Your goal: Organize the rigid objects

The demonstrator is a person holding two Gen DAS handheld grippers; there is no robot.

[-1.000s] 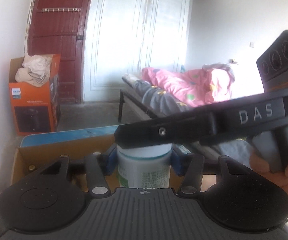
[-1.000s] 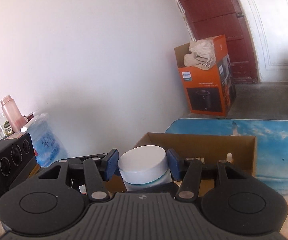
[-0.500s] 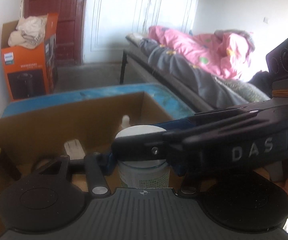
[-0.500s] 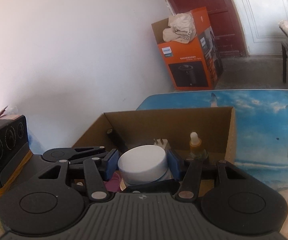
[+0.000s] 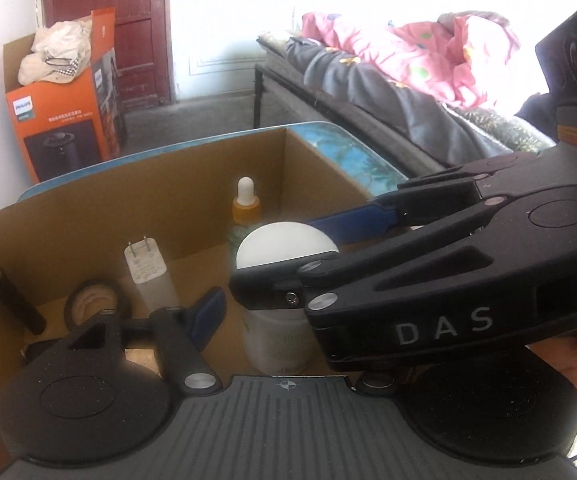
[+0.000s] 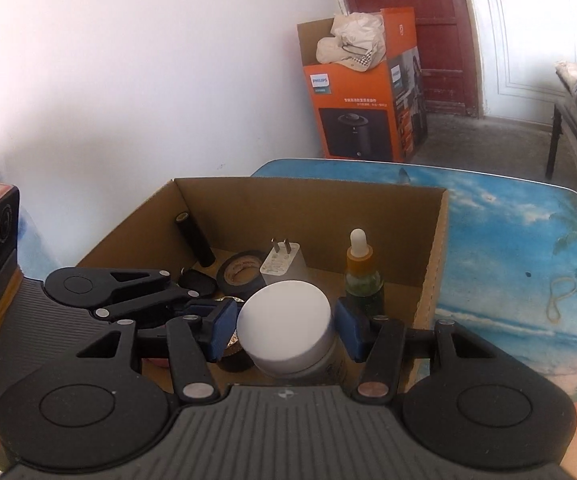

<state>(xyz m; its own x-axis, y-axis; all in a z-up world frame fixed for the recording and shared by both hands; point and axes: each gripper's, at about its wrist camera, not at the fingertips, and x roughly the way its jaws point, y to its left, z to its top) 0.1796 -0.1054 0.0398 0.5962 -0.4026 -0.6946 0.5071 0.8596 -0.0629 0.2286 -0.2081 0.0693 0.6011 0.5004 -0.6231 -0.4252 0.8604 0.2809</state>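
Note:
A white-lidded jar [image 6: 286,328] stands inside the open cardboard box [image 6: 312,196]. My right gripper [image 6: 284,326] straddles the jar's lid with a small gap on each side, so it is open. My left gripper [image 5: 272,320] is open too, its blue pad [image 5: 208,314] clear of the jar's body [image 5: 276,340]; its right finger is hidden behind the right gripper's body [image 5: 448,280], which crosses above the jar's lid [image 5: 284,246]. The box also holds a dropper bottle [image 6: 362,272], a white plug adapter [image 6: 284,262], a tape roll [image 6: 240,272] and a black cylinder [image 6: 194,238].
The box sits on a table with a beach print [image 6: 520,240]. A rubber band [image 6: 560,298] lies on it at the right. An orange Philips carton [image 6: 360,108] stands on the floor by the wall. A bed with pink bedding [image 5: 400,52] is at the right.
Both grippers have lowered the jar into the box. Both have opened off it and the jar now stands on the box floor.

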